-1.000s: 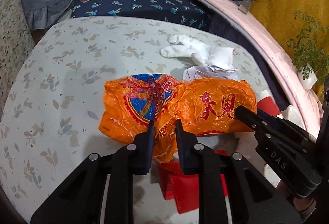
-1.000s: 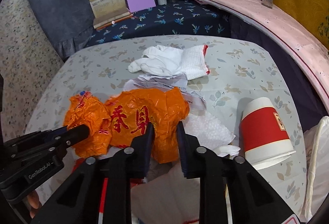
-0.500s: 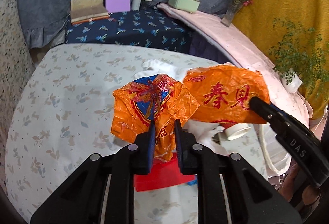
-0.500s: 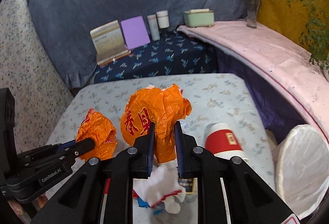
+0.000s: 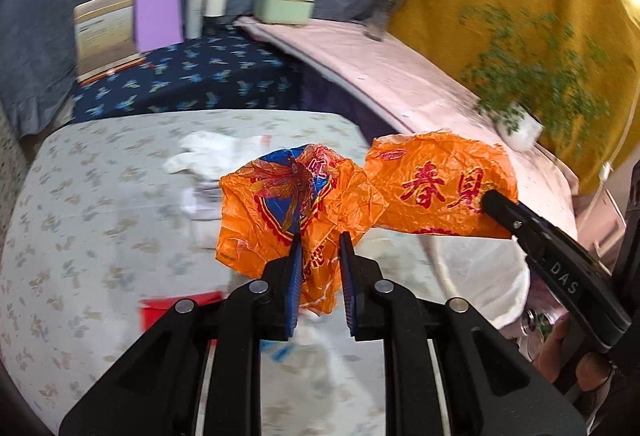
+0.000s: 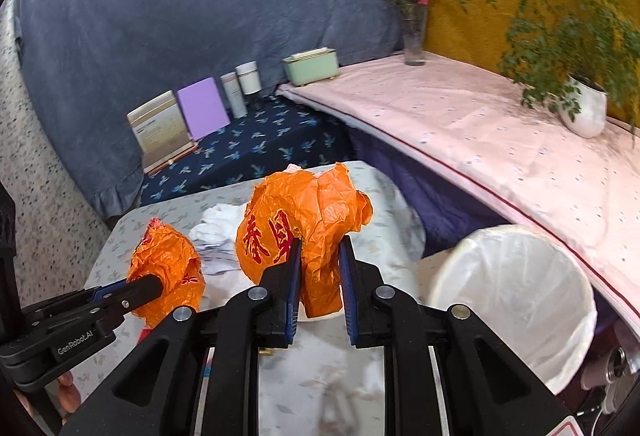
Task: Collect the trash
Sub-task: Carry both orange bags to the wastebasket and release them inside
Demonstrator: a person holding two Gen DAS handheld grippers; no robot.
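Observation:
Two crumpled orange wrappers hang above the floral-cloth table (image 5: 100,195). My left gripper (image 5: 320,240) is shut on the one with the blue dragonfly print (image 5: 288,203). It also shows at the left of the right wrist view, where the left gripper (image 6: 152,282) pinches that wrapper (image 6: 168,264). My right gripper (image 6: 320,244) is shut on the wrapper with red characters (image 6: 304,224). The left wrist view has the right gripper (image 5: 496,199) at the right, on that wrapper (image 5: 436,183). A bin with a white liner (image 6: 512,300) stands open just right of the table, below the wrappers.
White cloth or gloves (image 5: 208,151) and a red item (image 5: 176,310) lie on the table. Behind it, a dark blue bench holds a booklet (image 6: 160,127), a purple card, cans and a green box (image 6: 312,65). On the right, a pink-covered ledge carries a vase and a potted plant (image 6: 580,103).
Both grippers have lifted their orange wrappers off the table and carried them up and to the right. The white-lined bin has come into view beside them.

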